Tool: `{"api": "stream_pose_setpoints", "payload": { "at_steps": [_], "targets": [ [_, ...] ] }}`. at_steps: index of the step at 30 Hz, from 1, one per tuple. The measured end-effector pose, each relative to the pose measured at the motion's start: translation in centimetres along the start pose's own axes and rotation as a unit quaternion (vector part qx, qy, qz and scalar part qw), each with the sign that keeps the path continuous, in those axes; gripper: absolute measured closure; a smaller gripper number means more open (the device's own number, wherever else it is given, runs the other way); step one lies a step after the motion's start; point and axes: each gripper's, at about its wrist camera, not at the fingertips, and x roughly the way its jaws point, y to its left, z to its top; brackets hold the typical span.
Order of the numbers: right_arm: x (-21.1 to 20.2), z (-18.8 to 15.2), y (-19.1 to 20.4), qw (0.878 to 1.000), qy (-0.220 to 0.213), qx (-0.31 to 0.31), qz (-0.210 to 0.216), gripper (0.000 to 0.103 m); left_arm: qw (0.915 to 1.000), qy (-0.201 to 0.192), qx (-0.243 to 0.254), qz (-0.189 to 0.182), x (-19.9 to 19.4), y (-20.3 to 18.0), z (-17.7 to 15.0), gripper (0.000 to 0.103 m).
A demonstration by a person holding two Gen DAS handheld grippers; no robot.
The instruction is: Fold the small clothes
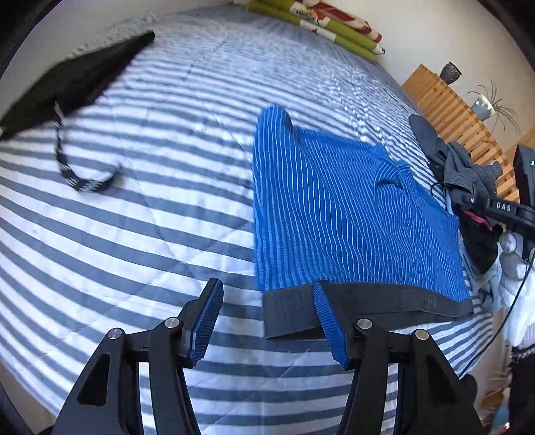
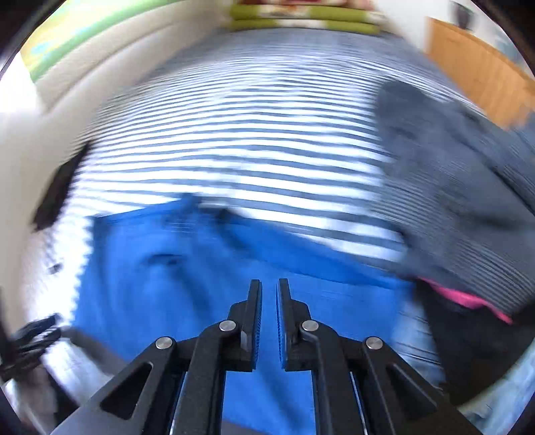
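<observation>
Left wrist: clothes pile (image 1: pixel 468 170) beside blue shorts (image 1: pixel 351 207).

Bed (image 1: pixel 167 234) w/ blue-white striped cover fills the room. Green patterned pillows (image 1: pixel 321 23) at far end by white wall (image 1: pixel 434 30). Slatted wood unit (image 1: pixel 448 110) at right, w/ vase (image 1: pixel 450 72) & potted plant (image 1: pixel 485 105). Bright daylight.

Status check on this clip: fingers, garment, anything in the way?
Left gripper open, empty. Right gripper nearly shut, nothing held. Blue striped shorts flat on bed. Clothes pile at their right edge.
</observation>
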Motion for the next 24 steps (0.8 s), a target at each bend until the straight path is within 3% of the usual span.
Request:
{"api": "stream_pose_setpoints", "payload": {
  "at_steps": [1,2,3,5,6,8,9,10,11,14,15,20,24],
  "targets": [
    [0.7,0.2,1.4,1.0,0.001,-0.01,0.008,0.095,1.0,0.006,-0.001,0.003,0.7,0.0,-0.1,0.048],
    [1.3,0.2,2.4,1.0,0.003,-0.016,0.02,0.095,1.0,0.008,-0.001,0.005,1.3,-0.2,-0.3,0.065],
    [0.5,-1.3,1.6,0.999,0.009,-0.013,0.03,0.095,0.9999,0.009,0.003,0.011,1.6,-0.2,-0.2,0.074],
    [3.2,-0.6,1.0,0.998,0.025,0.009,0.053,0.095,0.9994,0.005,0.016,0.031,1.6,-0.5,-0.4,0.082],
    [3.3,-1.0,0.2,0.998,0.027,0.016,0.045,0.095,0.9988,0.006,0.021,0.043,1.5,-0.6,-0.5,0.084],
    [5.5,-0.3,-0.5,0.999,0.032,0.009,-0.034,0.095,0.9984,-0.002,0.024,0.05,1.1,-0.5,-0.7,0.084],
    [6.3,-0.2,-1.3,0.997,0.046,0.017,-0.052,0.095,0.9982,-0.003,0.029,0.053,0.9,-0.7,-0.9,0.082],
    [6.1,-0.3,-2.4,0.998,0.047,0.038,-0.029,0.095,0.9978,-0.004,0.035,0.056,0.8,-0.6,-0.9,0.082],
    [5.3,-0.4,-3.3,0.997,0.049,0.055,-0.017,0.095,0.9976,-0.005,0.042,0.055,0.4,-0.7,-1.0,0.078],
    [1.8,-1.1,-5.6,0.996,0.025,0.049,-0.073,0.094,0.9959,-0.031,0.056,0.065,-1.3,-1.2,-1.1,0.047],
    [0.7,-1.5,-6.8,0.994,0.024,0.055,-0.087,0.093,0.9954,-0.042,0.059,0.064,-2.0,-1.6,-1.1,0.047],
    [-5.9,-7.6,-13.2,0.994,0.017,0.108,-0.01,0.093,0.9898,-0.058,0.129,0.014,-3.1,-7.5,-1.8,0.047],
    [-6.5,-13.6,-15.2,0.988,0.046,0.145,0.03,0.093,0.9783,-0.041,0.199,-0.041,-2.0,-14.6,-3.5,0.047]
  ]
}}
